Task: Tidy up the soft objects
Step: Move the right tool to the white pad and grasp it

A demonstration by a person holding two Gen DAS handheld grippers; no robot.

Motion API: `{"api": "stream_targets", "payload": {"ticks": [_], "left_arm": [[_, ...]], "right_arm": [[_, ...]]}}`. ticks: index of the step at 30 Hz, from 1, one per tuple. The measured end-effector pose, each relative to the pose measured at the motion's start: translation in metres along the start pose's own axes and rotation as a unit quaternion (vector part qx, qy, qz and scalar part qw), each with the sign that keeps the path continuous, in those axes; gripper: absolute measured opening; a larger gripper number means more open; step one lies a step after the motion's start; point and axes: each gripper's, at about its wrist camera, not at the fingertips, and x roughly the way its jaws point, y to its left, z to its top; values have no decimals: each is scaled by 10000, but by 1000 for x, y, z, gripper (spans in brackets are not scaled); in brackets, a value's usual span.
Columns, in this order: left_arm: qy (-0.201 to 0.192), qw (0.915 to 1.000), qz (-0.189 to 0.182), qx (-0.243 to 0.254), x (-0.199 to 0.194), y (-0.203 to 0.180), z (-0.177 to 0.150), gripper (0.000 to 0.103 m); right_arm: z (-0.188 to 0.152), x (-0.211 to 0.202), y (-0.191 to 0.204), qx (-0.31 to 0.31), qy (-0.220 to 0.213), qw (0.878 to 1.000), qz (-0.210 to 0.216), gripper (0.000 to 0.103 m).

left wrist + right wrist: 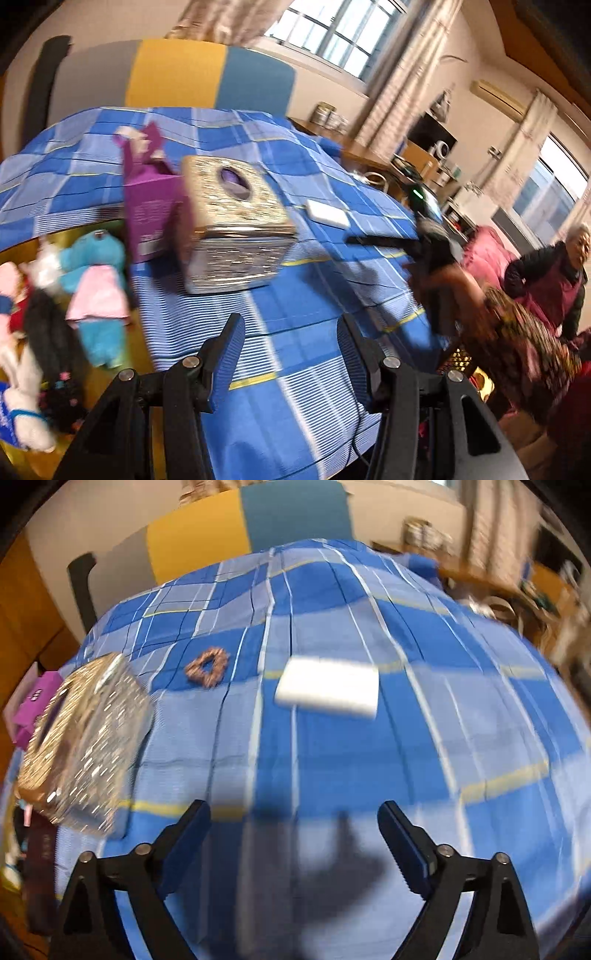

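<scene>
Reading purple box (147, 218): print seemingly blurred.

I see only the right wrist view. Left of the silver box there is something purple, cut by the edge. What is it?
Observer: A purple carton, flaps open, right beside the silver box.
Operator: Are soft toys somewhere?
Observer: Yes. A blue plush in a pink dress lies off the blue checked cloth, on a yellow surface.
Operator: Is it alone?
Observer: No. White and black plush pieces lie beside it.
Operator: Does the left gripper hold anything?
Observer: No. The left gripper has open jaws, nothing between them.
</scene>
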Motion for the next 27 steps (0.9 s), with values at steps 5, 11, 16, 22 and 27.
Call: {"api": "stream_targets", "payload": {"ticks": [5, 11, 16, 22, 27], "left_arm": [[188, 9998, -70, 49, 17, -13, 2, 52], [308, 9995, 61, -25, 27, -10, 3, 52], [368, 9992, 133, -106, 32, -4, 5, 52], [384, 9992, 15, -58, 41, -6, 8, 52], [410, 9991, -81, 9, 45, -12, 7, 52]], "right_arm": [[56, 31, -15, -402, -15, 9990, 213, 96], [109, 74, -21, -630, 191, 9973, 321, 99], [122, 106, -38, -348, 591, 9966, 446, 99], [100, 93, -43, -703, 941, 9886, 937, 99], [84, 87, -27, -1587, 1006, 9812, 440, 99]]}}
